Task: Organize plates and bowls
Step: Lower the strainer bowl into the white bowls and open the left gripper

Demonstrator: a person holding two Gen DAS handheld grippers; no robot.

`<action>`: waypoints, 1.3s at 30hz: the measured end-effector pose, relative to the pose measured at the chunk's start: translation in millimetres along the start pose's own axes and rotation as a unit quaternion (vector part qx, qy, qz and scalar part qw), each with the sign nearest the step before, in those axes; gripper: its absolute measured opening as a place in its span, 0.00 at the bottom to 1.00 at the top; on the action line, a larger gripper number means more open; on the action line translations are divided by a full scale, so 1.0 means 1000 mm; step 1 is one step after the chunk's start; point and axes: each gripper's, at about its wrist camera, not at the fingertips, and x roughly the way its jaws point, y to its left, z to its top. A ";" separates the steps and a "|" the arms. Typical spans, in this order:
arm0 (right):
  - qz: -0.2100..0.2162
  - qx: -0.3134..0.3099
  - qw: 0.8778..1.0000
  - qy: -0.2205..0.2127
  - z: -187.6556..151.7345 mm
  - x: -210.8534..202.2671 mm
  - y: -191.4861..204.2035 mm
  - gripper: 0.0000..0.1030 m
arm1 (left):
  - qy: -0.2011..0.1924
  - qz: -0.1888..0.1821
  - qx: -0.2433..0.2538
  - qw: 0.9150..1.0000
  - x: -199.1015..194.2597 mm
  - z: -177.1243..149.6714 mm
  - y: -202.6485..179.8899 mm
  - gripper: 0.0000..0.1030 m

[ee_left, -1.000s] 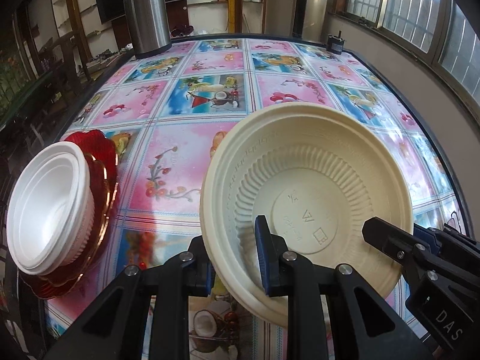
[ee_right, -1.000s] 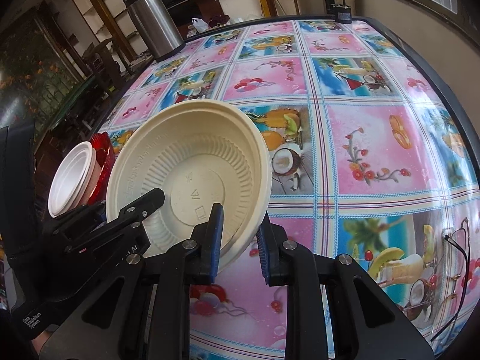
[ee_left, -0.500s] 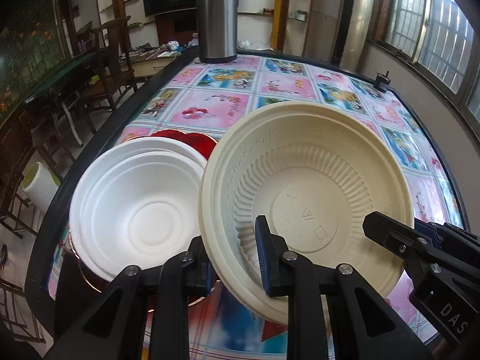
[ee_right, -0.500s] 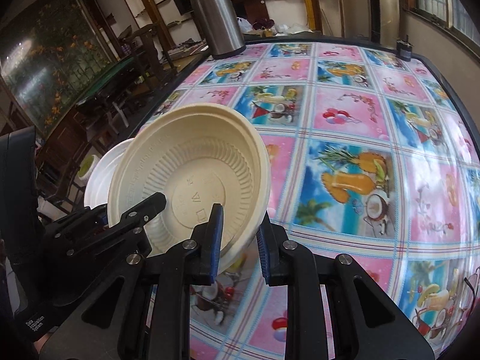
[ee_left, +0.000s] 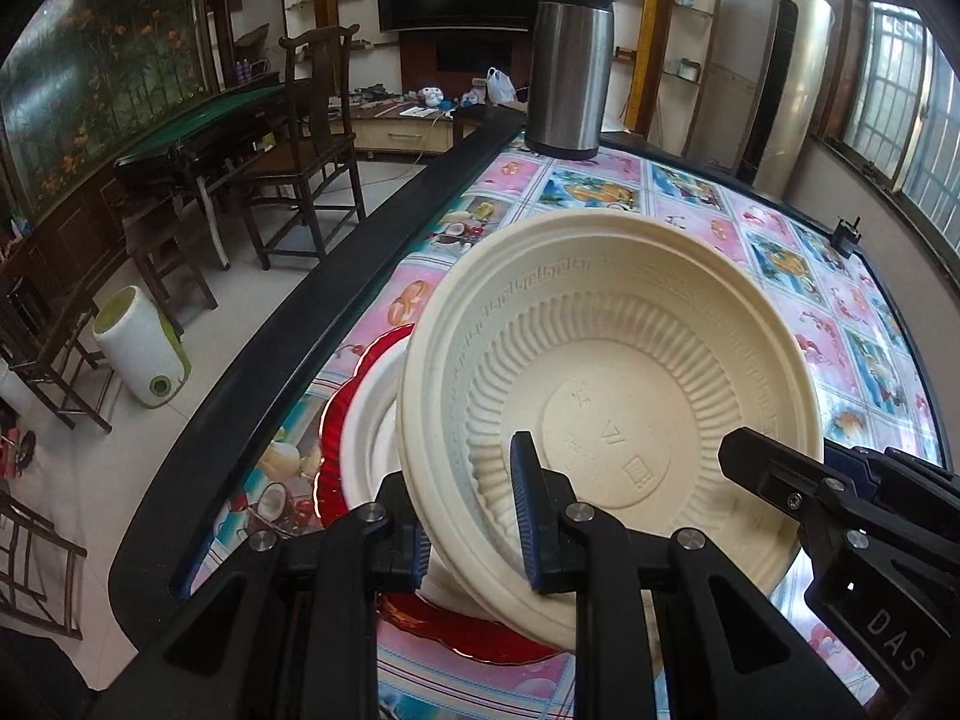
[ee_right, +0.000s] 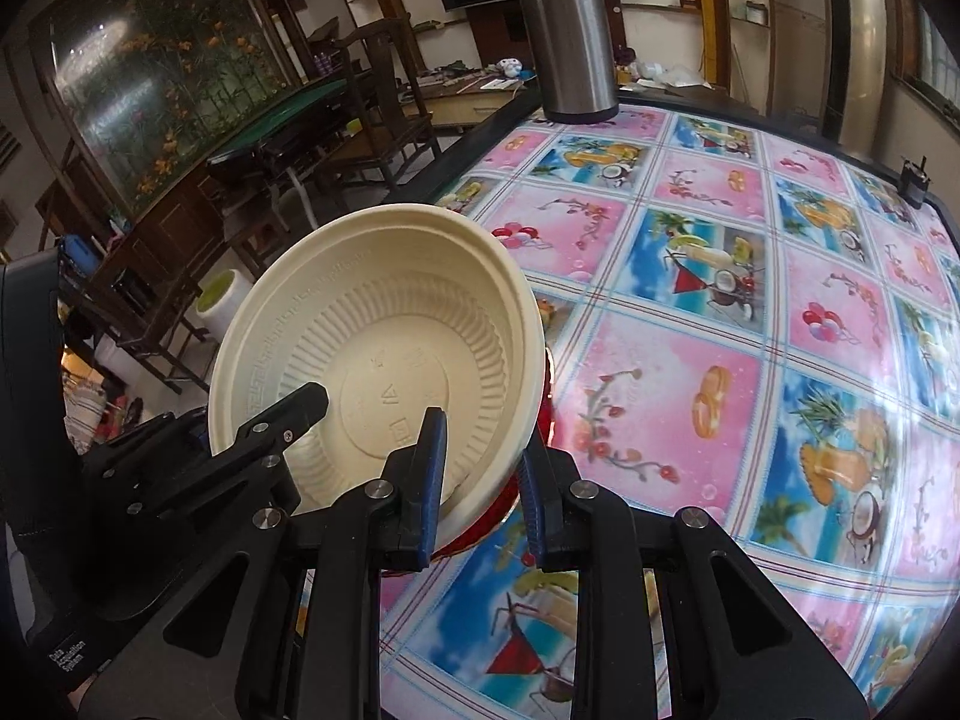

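A cream ribbed bowl [ee_left: 612, 396] [ee_right: 384, 360] hangs tilted between my two grippers. My left gripper [ee_left: 468, 510] is shut on its left rim, one blue pad inside the bowl. My right gripper [ee_right: 480, 480] grips the opposite rim; its jaws are opening, with the rim still between the pads. Each gripper shows in the other's view, the right one [ee_left: 774, 468] and the left one [ee_right: 288, 420]. Just under the bowl sit stacked white bowls [ee_left: 366, 420] on a red plate [ee_left: 468, 639] [ee_right: 543, 414], mostly hidden by it.
The stack sits close to the table's black left edge [ee_left: 300, 330]; beyond it the floor holds chairs and a white-green bin [ee_left: 141, 348]. A steel flask [ee_left: 570, 66] [ee_right: 567, 36] stands at the far end and a small black object [ee_right: 915, 180] at the far right corner.
Both grippers have carried the cream bowl left across the table, from beside the white bowls to right over them. The white stack is now largely covered.
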 end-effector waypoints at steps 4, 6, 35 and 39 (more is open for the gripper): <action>0.002 -0.008 1.000 0.009 0.000 0.012 0.010 0.23 | 0.008 0.005 -0.010 1.000 0.009 -0.001 0.009 0.22; 0.001 -0.010 1.000 0.014 0.001 0.017 0.013 0.23 | 0.010 0.006 -0.012 1.000 0.013 -0.001 0.012 0.22; 0.013 0.021 0.999 0.025 0.005 0.037 0.003 0.29 | -0.001 0.001 -0.029 1.000 0.023 -0.002 0.029 0.34; 0.015 0.036 0.999 0.013 0.003 0.026 -0.006 0.35 | -0.023 0.009 -0.030 0.999 0.013 -0.003 0.027 0.42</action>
